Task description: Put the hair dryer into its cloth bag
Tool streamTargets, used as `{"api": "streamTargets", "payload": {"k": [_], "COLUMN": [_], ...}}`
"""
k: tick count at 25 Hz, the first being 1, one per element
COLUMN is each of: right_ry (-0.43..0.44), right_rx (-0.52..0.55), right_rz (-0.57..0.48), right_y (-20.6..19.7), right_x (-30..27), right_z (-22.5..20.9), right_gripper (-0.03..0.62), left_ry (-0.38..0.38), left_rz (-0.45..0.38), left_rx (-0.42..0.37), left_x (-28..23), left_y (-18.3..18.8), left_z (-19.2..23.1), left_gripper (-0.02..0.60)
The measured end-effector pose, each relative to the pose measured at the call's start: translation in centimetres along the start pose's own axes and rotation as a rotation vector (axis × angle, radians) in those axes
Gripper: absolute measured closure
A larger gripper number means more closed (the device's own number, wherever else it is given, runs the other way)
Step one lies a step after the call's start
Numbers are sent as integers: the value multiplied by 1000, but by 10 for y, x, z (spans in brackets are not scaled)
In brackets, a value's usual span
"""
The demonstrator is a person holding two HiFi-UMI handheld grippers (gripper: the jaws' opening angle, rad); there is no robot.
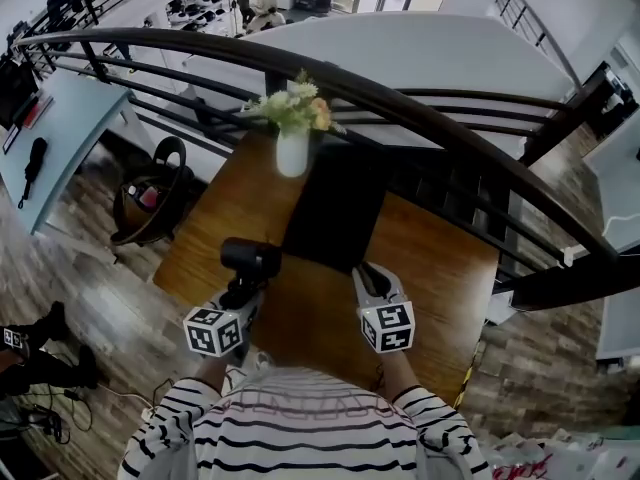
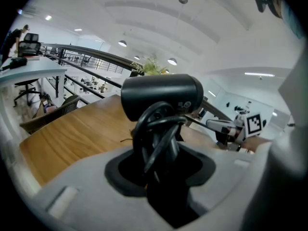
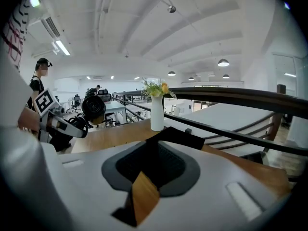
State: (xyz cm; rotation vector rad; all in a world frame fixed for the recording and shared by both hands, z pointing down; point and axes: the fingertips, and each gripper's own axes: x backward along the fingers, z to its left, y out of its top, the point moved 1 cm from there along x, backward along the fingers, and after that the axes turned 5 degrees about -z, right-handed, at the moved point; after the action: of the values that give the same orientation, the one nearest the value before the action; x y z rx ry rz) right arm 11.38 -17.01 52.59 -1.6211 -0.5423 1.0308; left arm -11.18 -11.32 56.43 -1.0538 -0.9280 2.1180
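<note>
My left tongs (image 1: 243, 293) clamp the hair dryer (image 1: 250, 258) by its cord-wrapped handle, just beside the near left corner of the cloth bag (image 1: 335, 208). My right tongs (image 1: 372, 278), narrowly parted and empty, hover at the bag's near edge. Judged: dryer rigid and top-heavy; bag limp, best pinched at its opening's edge.

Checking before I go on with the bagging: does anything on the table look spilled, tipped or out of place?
Nothing stands out. The vase stands upright, the cloth bag lies flat on the table, and the hair dryer, its cord wound round the handle, is gripped in the left gripper.
</note>
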Motion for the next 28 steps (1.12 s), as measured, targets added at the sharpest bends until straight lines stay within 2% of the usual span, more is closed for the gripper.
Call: {"api": "streamTargets", "payload": {"k": [4, 10, 12, 16, 20, 28], "right_ry": [3, 63, 90, 161, 226, 299], "right_rx": [57, 172, 234, 424, 562, 706], "right_rz": [69, 209, 257, 357, 421, 505], "right_y": [-17, -64, -80, -105, -115, -121], "right_x": [-21, -46, -52, -70, -89, -112], "right_z": [-9, -15, -15, -11, -6, -12], "right_gripper": [483, 447, 444, 432, 431, 454], "left_ry": [1, 16, 19, 24, 33, 49], "left_rz": [30, 74, 89, 109, 128, 143], "left_rx": [2, 16, 18, 20, 24, 42], "left_x": [-11, -24, -27, -30, -29, -26], "left_y": [-4, -22, -28, -36, -41, -49], "left_z": [8, 16, 15, 16, 22, 30], "left_gripper": [419, 419, 419, 419, 419, 419]}}
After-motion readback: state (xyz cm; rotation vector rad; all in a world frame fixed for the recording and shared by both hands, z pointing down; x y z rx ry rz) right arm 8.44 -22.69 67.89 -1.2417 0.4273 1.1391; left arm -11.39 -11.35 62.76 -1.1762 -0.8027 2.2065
